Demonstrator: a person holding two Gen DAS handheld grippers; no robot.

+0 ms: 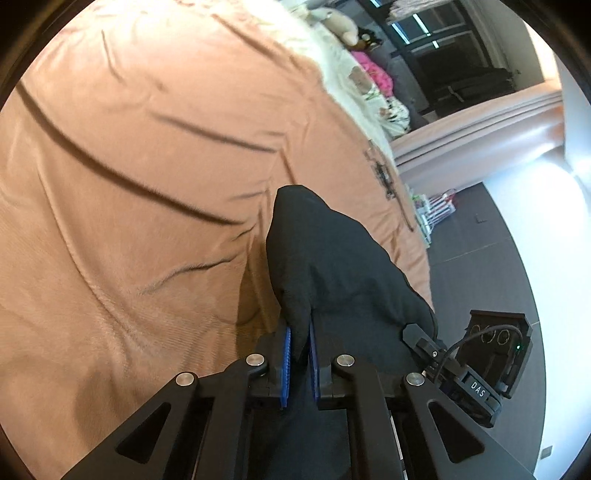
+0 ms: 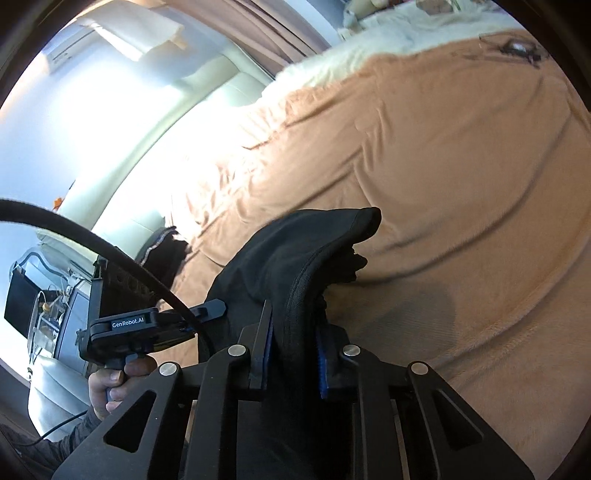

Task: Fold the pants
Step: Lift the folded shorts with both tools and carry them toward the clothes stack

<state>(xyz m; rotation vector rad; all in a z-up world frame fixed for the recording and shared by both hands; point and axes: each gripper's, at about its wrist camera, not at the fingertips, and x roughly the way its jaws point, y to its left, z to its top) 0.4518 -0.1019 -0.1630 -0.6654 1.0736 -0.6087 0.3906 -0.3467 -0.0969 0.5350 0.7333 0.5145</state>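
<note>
The black pants (image 1: 332, 266) hang lifted above an orange blanket (image 1: 129, 184) on a bed. My left gripper (image 1: 299, 354) is shut on a fold of the pants between its blue pads. My right gripper (image 2: 293, 343) is shut on a thick bunch of the pants (image 2: 295, 251) along a seam. The right gripper (image 1: 476, 369) shows at the lower right of the left wrist view, and the left gripper (image 2: 140, 328) with the hand holding it shows at the lower left of the right wrist view. The rest of the pants hangs below, hidden.
The orange blanket (image 2: 443, 166) covers most of the bed, with white bedding (image 2: 388, 40) and soft toys (image 1: 340, 22) at its far end. A dark garment (image 2: 162, 251) lies at the bed's edge. Grey floor (image 1: 480, 258) and a curtain (image 1: 480, 122) lie to the right.
</note>
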